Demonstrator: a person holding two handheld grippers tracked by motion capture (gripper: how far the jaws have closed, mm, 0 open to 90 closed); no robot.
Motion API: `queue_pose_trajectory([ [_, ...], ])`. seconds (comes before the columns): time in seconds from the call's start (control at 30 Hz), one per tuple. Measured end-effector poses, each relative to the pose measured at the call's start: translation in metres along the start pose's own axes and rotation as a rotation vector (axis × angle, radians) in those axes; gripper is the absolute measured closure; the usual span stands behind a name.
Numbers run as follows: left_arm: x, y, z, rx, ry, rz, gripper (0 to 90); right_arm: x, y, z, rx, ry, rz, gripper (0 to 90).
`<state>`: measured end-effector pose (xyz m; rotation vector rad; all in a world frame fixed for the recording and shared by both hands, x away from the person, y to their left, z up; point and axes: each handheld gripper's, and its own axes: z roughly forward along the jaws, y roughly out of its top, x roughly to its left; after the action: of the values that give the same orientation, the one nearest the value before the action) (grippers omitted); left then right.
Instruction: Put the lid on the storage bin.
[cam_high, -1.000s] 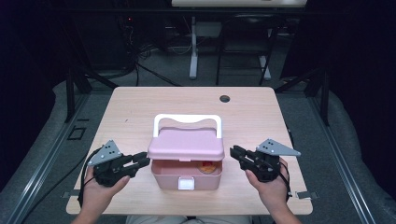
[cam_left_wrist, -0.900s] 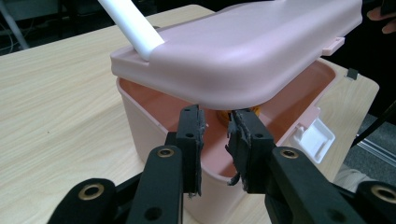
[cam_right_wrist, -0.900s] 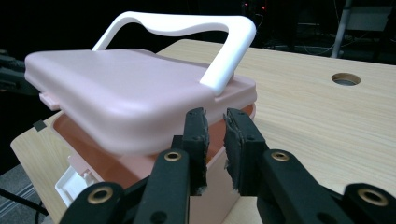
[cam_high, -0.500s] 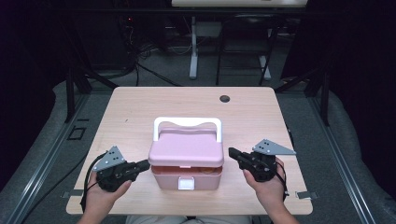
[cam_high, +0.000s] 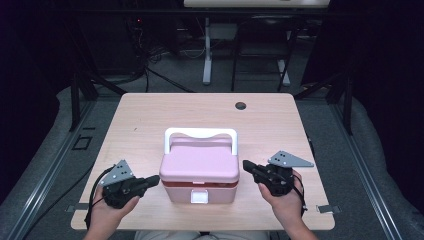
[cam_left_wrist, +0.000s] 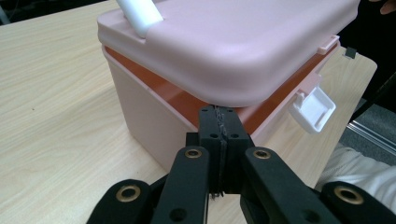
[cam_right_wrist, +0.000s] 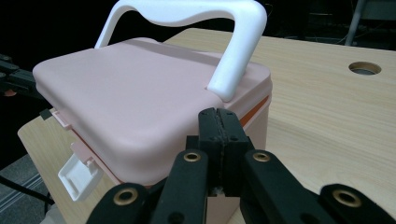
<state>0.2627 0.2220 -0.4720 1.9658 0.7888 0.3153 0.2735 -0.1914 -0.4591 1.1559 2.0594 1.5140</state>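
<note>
Jaws pressed together on both sides, nothing pinched between them. Left gripper (cam_high: 150, 181) tucked against the left edge of the pink box (cam_high: 199, 172), tips just under the lid (cam_left_wrist: 243, 51) where an orange gap shows. Right gripper (cam_high: 248, 166) at the box's right side, tips beside the lid's edge. Box near the front middle of the table (cam_high: 150, 115), white handle (cam_high: 200, 134) tilted back, white latch (cam_high: 199, 196) hanging loose in front.

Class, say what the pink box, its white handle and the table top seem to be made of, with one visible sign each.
Pink box: probably moulded plastic; smooth matt surface, rounded edges.
White handle: likely plastic too; slightly glossy, one-piece curve.
Table top: wood or wood-look laminate; pale grain lines, flat sheen.
</note>
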Motion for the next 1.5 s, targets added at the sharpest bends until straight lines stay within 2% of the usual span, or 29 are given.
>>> queue_pose_trajectory([
  [0.2, 0.002, -0.003, -0.005, -0.014, -0.004, -0.022, 90.0, 0.0, 0.0, 0.0, -0.004, 0.003, 0.005, 89.2],
  [0.6, 0.011, -0.005, -0.001, -0.012, 0.01, -0.05, 90.0, -0.002, -0.001, 0.0, -0.002, 0.003, 0.01, 88.7],
  [0.9, 0.026, 0.005, 0.0, -0.024, 0.037, -0.077, 89.7, -0.004, 0.001, 0.001, 0.003, -0.008, 0.011, 88.3],
  [1.0, 0.029, 0.012, 0.001, -0.028, 0.05, -0.073, 89.6, -0.004, 0.005, 0.002, -0.002, -0.01, 0.017, 88.2],
  [1.13, 0.034, 0.017, 0.003, -0.033, 0.069, -0.076, 89.6, -0.007, 0.011, 0.004, -0.01, -0.021, 0.015, 88.1],
  [1.2, 0.042, 0.022, 0.007, -0.041, 0.098, -0.082, 89.5, -0.011, 0.014, 0.006, -0.01, -0.033, 0.018, 88.1],
  [1.23, 0.045, 0.022, 0.009, -0.039, 0.099, -0.091, 89.4, -0.012, 0.014, 0.008, -0.011, -0.038, 0.022, 88.1],
  [1.37, 0.054, 0.019, 0.017, -0.039, 0.106, -0.114, 89.1, -0.02, 0.011, 0.013, -0.01, -0.067, 0.028, 87.9],
  [1.5, 0.058, 0.014, 0.02, -0.028, 0.11, -0.124, 86.2, -0.026, 0.006, 0.015, -0.003, -0.089, 0.032, 87.8],
])
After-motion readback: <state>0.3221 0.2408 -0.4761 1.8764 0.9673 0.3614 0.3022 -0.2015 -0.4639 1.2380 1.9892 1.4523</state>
